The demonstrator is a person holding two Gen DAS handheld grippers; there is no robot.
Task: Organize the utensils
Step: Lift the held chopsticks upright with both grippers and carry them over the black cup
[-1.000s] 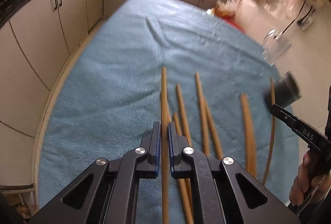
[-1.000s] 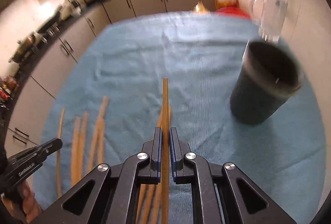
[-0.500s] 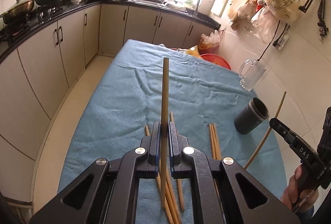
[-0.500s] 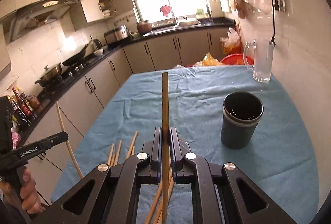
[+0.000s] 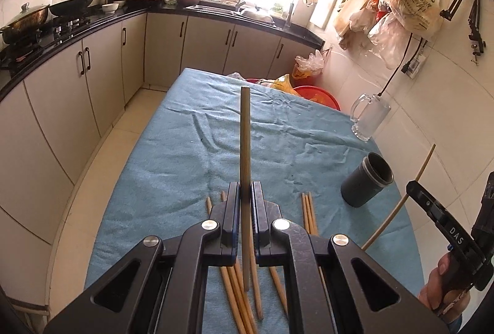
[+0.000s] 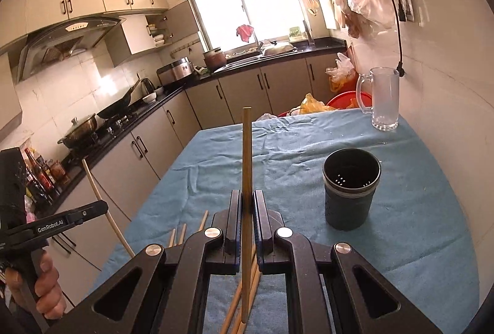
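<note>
My left gripper is shut on a wooden chopstick and holds it upright above the blue cloth. My right gripper is shut on another wooden chopstick, also upright; in the left wrist view it shows at the right edge with its chopstick tilted. Several loose chopsticks lie on the cloth below the grippers. A dark cylindrical holder stands empty to the right; it also shows in the left wrist view.
The table is covered by a blue towel. A glass mug stands at the far right corner near the wall. Kitchen cabinets run along the left. A red basin sits beyond the table's far end.
Both grippers have lifted their chopsticks off the cloth and risen high above the table. The view went from close over the cloth to the whole kitchen.
</note>
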